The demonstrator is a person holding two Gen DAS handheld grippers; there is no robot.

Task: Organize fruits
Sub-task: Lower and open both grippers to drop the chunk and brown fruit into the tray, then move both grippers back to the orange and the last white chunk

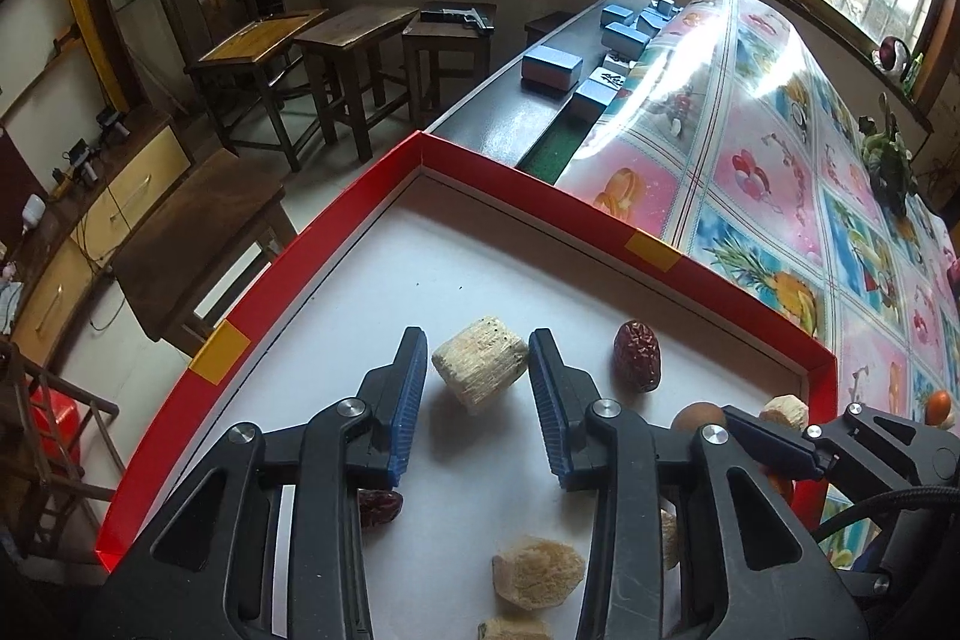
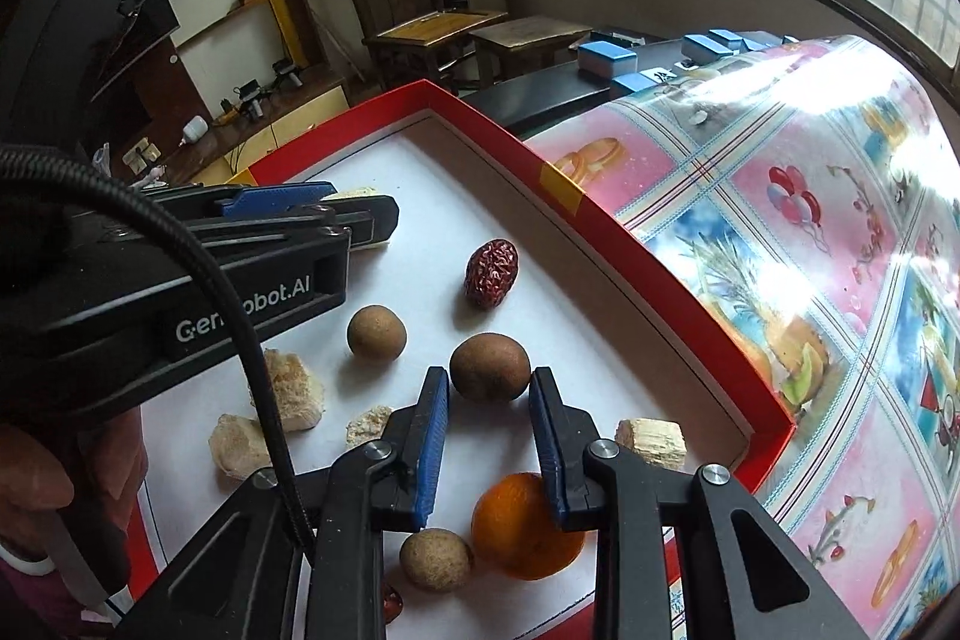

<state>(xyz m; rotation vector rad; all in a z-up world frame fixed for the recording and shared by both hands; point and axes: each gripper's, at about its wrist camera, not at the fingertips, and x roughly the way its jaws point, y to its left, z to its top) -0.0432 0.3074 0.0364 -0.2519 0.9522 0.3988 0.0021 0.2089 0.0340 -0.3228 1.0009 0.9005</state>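
Table: a glossy fruit-print cloth [image 1: 780, 196] is spread over the surface, and the red tray is set at its near corner.

Red tray [image 1: 258, 304]: a shallow red-walled box with a white floor, on which the fruits are scattered; nothing is yet seen grouped by kind.

Left gripper [image 1: 477, 370]: its jaws are released and stand either side of a pale fibrous chunk [image 1: 480, 370]; a narrow gap is seen at each blue pad, so nothing is held.

Right gripper [image 2: 489, 400]: its jaws are parted, with no pad pressed on anything, and are aimed down at the tray floor.

Orange [image 2: 522, 526]: it is seen low between the right gripper's pads, apparently on the floor beneath them rather than gripped, though the fisheye angle leaves this uncertain.

Brown round fruit [image 2: 489, 367]: it lies just beyond the right fingertips, on the jaws' centre line; being round, it offers no long axis to be matched.

Red date [image 1: 637, 355]: it lies right of the left gripper, its long axis running roughly away from the camera.

Key relation: the chunk is already centred in the left jaws, its flat sides facing the pads, so closing is judged the next move; the right hand is nearer the brown fruit.
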